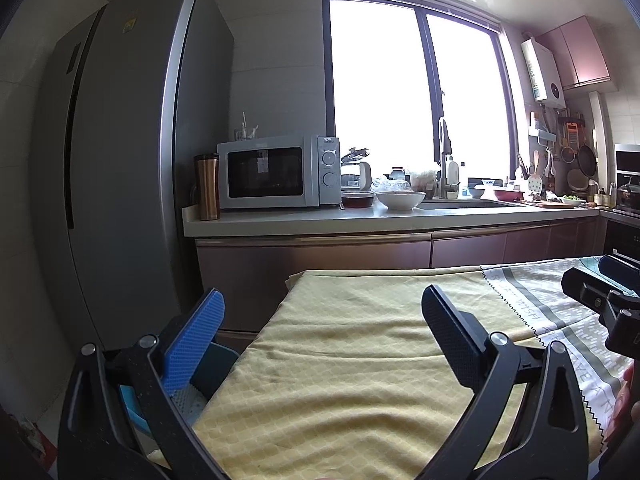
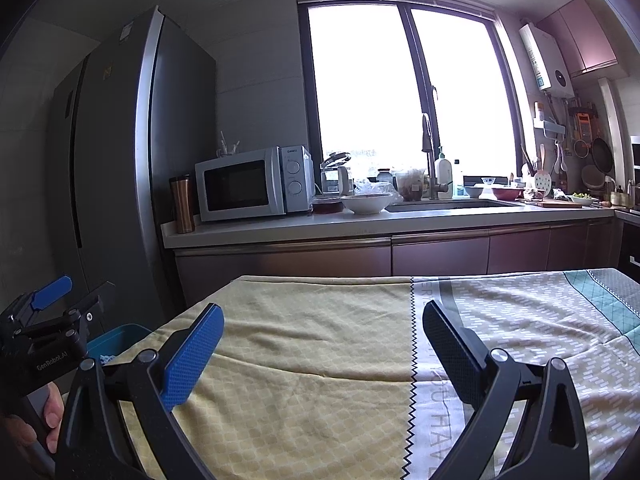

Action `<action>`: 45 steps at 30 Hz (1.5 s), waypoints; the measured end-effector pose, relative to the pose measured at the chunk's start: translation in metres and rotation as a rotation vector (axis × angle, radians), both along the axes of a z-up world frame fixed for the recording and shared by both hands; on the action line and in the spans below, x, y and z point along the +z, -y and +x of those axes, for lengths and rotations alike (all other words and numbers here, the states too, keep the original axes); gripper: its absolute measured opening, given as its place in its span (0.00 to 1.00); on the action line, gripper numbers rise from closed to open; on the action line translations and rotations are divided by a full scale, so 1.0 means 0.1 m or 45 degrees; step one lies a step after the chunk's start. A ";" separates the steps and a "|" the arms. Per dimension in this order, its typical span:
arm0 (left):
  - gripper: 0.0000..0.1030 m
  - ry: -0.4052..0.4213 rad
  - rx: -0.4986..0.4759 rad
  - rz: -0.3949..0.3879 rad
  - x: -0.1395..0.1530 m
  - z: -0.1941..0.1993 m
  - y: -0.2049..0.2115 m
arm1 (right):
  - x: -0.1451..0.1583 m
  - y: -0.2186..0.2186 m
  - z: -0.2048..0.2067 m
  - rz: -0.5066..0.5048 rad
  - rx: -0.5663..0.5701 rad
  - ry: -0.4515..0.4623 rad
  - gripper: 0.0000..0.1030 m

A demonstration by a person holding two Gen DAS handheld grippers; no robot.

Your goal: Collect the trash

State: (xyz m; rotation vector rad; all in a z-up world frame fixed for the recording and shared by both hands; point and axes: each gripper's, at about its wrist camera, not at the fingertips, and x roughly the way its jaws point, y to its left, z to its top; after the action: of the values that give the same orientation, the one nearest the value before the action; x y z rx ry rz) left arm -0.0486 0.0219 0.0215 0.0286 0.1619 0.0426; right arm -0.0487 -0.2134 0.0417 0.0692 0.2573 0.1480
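My left gripper is open and empty, held above the left part of a table with a yellow cloth. My right gripper is open and empty above the same yellow cloth. No loose trash shows on the table in either view. A blue bin stands on the floor at the table's left edge; it also shows in the left wrist view, with something white inside. The left gripper shows at the left of the right wrist view, and the right gripper at the right edge of the left wrist view.
A patterned grey and white cloth covers the table's right part. Behind the table runs a kitchen counter with a microwave, a copper tumbler, a white bowl and a sink. A tall grey fridge stands at the left.
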 end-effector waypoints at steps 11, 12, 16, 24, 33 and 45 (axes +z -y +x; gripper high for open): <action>0.95 0.006 -0.001 -0.001 0.00 0.00 0.00 | 0.00 0.01 0.00 0.003 -0.002 -0.005 0.93; 0.95 0.006 -0.001 -0.001 0.00 0.00 0.00 | 0.00 0.01 0.01 0.002 -0.003 -0.006 0.93; 0.95 0.007 0.002 0.003 -0.01 0.01 0.01 | -0.01 0.01 0.01 0.003 -0.004 -0.008 0.93; 0.95 0.006 0.000 0.003 -0.01 0.00 0.01 | -0.03 0.03 0.00 0.011 -0.008 -0.009 0.93; 0.95 0.009 -0.001 0.003 -0.02 0.02 0.02 | -0.04 0.02 0.00 0.011 -0.011 -0.007 0.93; 0.95 0.011 0.000 0.014 -0.02 0.02 0.03 | -0.04 0.03 -0.01 0.012 -0.012 -0.008 0.93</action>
State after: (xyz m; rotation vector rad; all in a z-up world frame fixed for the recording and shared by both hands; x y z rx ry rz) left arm -0.0466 0.0191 0.0200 0.0392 0.1531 0.0439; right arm -0.0494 -0.2161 0.0379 0.0802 0.2627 0.1397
